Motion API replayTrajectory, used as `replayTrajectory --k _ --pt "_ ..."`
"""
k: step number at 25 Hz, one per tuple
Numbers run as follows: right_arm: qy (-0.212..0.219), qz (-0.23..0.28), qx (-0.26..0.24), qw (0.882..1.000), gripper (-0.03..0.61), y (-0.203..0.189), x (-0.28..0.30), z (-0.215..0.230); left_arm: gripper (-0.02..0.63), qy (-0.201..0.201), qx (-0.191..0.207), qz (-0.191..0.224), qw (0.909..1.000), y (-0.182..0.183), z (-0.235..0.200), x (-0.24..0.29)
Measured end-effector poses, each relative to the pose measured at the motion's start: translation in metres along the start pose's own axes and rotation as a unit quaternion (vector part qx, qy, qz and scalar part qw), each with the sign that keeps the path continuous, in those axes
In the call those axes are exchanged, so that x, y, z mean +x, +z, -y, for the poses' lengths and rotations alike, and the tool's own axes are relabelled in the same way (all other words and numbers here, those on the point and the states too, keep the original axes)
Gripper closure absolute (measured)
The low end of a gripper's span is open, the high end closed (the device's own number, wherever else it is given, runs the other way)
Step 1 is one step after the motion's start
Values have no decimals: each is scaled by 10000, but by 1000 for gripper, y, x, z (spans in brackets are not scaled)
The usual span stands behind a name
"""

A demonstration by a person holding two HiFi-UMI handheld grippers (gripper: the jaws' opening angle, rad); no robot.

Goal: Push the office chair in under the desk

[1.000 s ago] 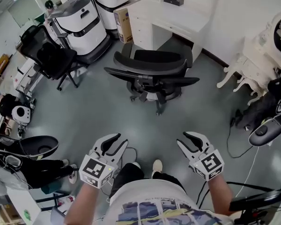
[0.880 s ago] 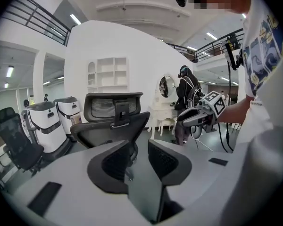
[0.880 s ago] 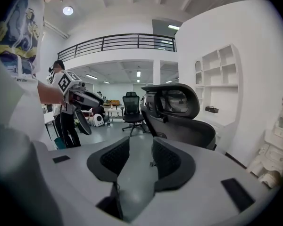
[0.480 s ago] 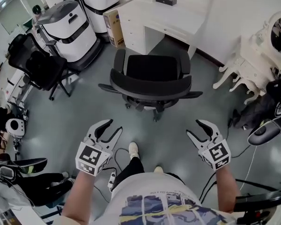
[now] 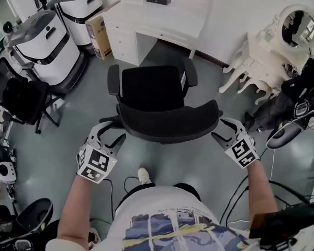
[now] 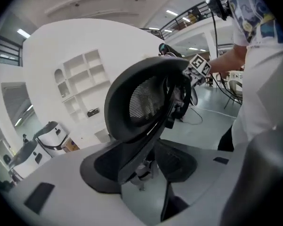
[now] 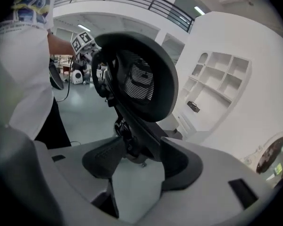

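Note:
In the head view a black office chair stands with its seat point(image 5: 150, 89) facing the white desk point(image 5: 162, 15), part way out from the opening under it. Its curved mesh backrest point(image 5: 170, 125) is nearest to me. My left gripper point(image 5: 107, 136) is at the backrest's left end and my right gripper point(image 5: 225, 130) at its right end. Both have just been opening their jaws and stand open. In the left gripper view the backrest point(image 6: 141, 98) rises just ahead of the left gripper point(image 6: 140, 172). In the right gripper view the backrest point(image 7: 144, 76) rises ahead of the right gripper point(image 7: 137, 166). No pad presses on it.
Two white machines point(image 5: 42, 43) and a cardboard box point(image 5: 97, 34) stand left of the desk. Another black chair point(image 5: 21, 99) is at the far left. A white vanity table with a mirror point(image 5: 261, 61) and dark bags point(image 5: 295, 111) fill the right. Cables point(image 5: 235, 200) lie on the floor.
Both grippers have come forward from well behind the chair to the two ends of its backrest, and their jaws have spread wider. The chair and desk now sit nearer in the head view.

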State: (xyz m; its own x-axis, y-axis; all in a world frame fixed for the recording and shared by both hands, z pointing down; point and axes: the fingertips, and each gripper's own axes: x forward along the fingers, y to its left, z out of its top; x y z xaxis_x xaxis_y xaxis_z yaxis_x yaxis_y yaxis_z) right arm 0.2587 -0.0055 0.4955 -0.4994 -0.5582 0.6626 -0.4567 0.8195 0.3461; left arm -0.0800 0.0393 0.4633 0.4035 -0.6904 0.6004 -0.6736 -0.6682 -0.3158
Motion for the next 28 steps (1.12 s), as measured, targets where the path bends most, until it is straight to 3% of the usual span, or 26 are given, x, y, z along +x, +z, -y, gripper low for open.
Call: replayTrajectory --k 5,12,16,23,25,28 --pt "73 -358 -525 9980 316 0 28 17 388 -453 710 -378 9957 -17 -12 22" --pt "405 -916 -1483 9839 304 -20 47 27 381 -758 1227 -980 9847 -30 -4 49" --pt "773 -1069 -1935 9722 311 -30 59 30 374 -798 1404 -1325 9779 -37 -1 63" --pt "1043 -921 -2576 9562 393 -28 70 22 364 -832 1586 -1708 9689 -40 -7 64" --pt "1061 -845 -2671 9541 399 -27 72 22 364 -944 1715 -1842 9632 -45 -8 68" --pt "1108 -819 -2744 9517 408 -25 72 19 400 -1171 2172 -2181 9442 -57 -6 76"
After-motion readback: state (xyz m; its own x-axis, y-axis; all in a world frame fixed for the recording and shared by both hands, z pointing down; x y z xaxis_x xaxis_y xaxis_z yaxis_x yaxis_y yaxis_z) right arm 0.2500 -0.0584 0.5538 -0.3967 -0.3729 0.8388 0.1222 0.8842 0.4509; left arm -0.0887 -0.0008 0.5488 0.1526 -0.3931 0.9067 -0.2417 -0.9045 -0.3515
